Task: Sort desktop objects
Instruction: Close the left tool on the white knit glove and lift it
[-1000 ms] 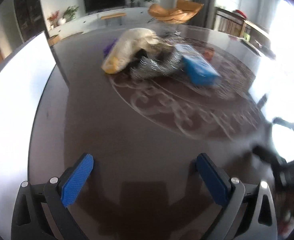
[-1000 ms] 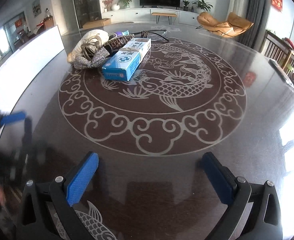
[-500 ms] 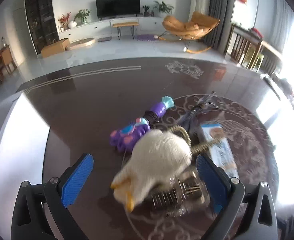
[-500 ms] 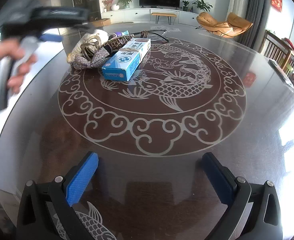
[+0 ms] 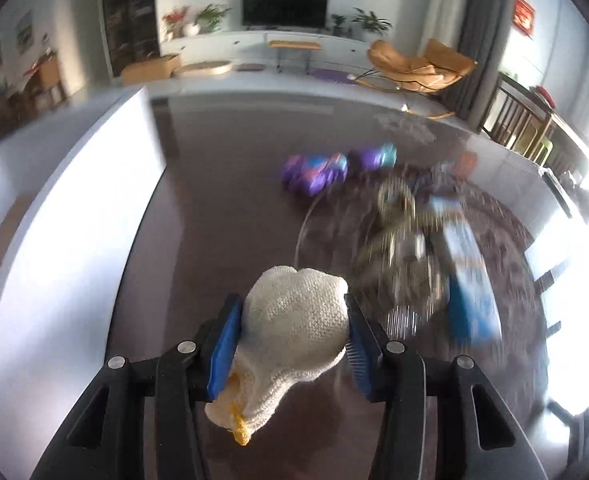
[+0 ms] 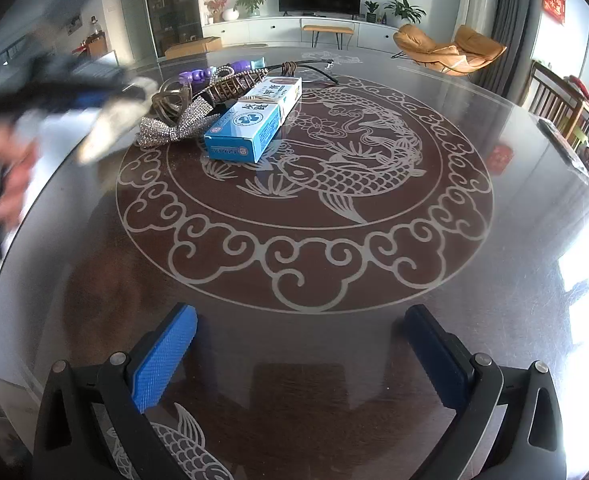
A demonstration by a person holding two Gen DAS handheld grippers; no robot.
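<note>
The cream knitted glove with a yellow-trimmed cuff [image 5: 294, 336] sits between the blue pads of the left gripper [image 5: 290, 344], which is closing on it; both pads already press into the knit, and the cuff hangs down at 6 o'clock below the fingers. In the right wrist view the same glove [image 6: 106, 128] shows as a pale blur at 10 o'clock, lifted just off the table beside the person's hand [image 6: 10, 176] that carries the tool.

At 2 o'clock from the glove, in the left wrist view, lies the rest of the pile, smeared by motion: a silver rhinestone bow [image 6: 174, 128], a brown woven strap with cords [image 6: 238, 82] and a blue and white carton printed with characters [image 6: 254, 120], the carton resting against the bow's right side. Beyond them, at 12 o'clock of the pile, lies a purple and teal plastic toy [image 5: 326, 168].

All of it rests on the dark glossy round table with a pale engraved fish and cloud ring [image 6: 374, 240]. The right gripper [image 6: 302, 360] hangs over the table's near edge at 6 o'clock, its jaws spread wide with nothing between them.
</note>
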